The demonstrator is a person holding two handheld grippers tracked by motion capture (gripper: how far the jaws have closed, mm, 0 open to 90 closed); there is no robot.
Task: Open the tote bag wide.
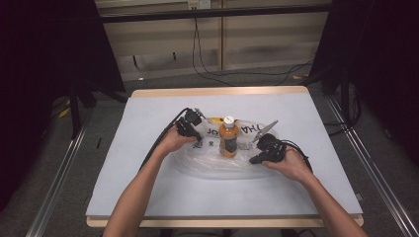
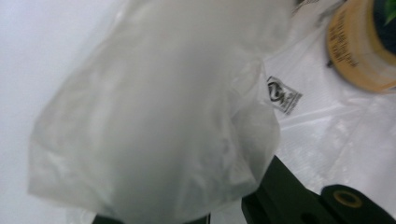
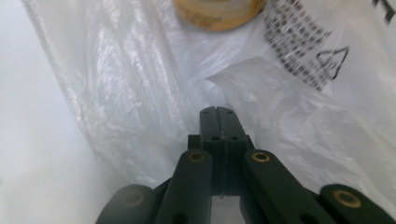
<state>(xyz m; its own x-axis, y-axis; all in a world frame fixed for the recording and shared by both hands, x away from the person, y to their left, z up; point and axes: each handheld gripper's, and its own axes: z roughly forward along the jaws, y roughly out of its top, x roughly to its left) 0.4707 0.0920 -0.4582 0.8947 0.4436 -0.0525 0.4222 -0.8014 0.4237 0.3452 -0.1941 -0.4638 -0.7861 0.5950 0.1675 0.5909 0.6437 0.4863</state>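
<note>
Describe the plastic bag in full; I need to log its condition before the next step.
The plastic bag is thin, translucent white film, crumpled and glossy, lying spread flat on the table. It carries black printed lettering and small symbols. An orange bottle stands upright on it. The left hand-held gripper has a bunched fold between its jaws; the right hand-held gripper is shut, apparently pinching the film.

Black left gripper point(image 1: 190, 129) and right gripper point(image 1: 261, 154), brass rivets, black cables.

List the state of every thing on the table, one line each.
Bottle: upright, white cap on, standing on the bag.
Plastic bag: flat under the bottle, edges bunched.
Left gripper: shut on a fold of bag.
Right gripper: shut, jaws together against the bag.
</note>
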